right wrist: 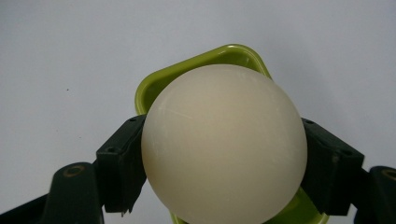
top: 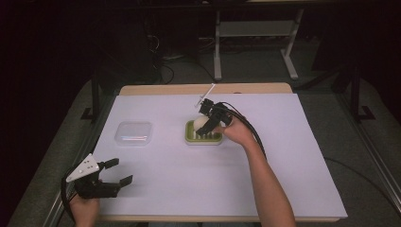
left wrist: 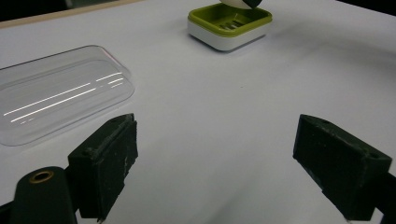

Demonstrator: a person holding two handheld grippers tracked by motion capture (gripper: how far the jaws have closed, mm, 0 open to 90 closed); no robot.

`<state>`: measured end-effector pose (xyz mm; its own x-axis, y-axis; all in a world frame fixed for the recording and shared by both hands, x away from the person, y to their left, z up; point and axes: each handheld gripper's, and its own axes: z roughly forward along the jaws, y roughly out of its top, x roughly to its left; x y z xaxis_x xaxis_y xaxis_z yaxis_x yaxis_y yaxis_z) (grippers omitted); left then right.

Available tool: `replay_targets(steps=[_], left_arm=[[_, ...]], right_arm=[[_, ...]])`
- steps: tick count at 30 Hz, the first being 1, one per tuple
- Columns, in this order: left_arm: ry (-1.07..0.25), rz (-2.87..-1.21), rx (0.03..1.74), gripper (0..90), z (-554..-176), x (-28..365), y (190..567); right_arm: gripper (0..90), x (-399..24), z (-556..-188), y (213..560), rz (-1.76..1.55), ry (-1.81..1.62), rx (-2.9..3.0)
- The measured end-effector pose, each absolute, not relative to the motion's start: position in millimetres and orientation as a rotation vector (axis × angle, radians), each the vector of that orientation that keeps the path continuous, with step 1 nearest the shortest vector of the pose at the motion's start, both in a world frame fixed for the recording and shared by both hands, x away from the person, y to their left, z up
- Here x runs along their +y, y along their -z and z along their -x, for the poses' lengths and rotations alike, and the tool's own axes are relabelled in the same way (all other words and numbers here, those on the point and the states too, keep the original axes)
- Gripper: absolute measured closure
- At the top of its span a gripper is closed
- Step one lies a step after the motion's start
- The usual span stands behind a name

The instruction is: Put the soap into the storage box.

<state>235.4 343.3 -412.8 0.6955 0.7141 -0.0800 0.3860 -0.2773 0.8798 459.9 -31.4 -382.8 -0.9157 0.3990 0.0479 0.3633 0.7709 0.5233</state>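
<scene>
A cream-white ball point(right wrist: 224, 144) sits between the jaws of my right gripper point(top: 208, 124), which is shut on it just above a green tray point(top: 204, 137) with a white base near the table's middle. In the right gripper view the tray's green rim point(right wrist: 205, 58) curves behind the ball. My left gripper point(top: 118, 172) rests open at the front left of the table with nothing between its jaws. In the left gripper view the green tray point(left wrist: 229, 25) stands far ahead, and the ball's lower edge point(left wrist: 236, 3) shows at the top.
A clear plastic lid point(top: 135, 133) lies flat to the left of the tray, and in the left gripper view the lid point(left wrist: 56, 95) is close at left. White paper point(top: 283, 151) covers the table. Table legs and cables lie beyond the far edge.
</scene>
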Motion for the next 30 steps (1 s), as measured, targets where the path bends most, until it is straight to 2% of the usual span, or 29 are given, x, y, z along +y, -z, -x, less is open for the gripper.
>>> replay_targets(steps=[30], left_arm=[[-0.41,-1.9,0.857,13.3,-235.3,343.3,412.9]], right_arm=[[24.1,-29.7,-467.3,402.0,-0.672,-0.804,2.922]])
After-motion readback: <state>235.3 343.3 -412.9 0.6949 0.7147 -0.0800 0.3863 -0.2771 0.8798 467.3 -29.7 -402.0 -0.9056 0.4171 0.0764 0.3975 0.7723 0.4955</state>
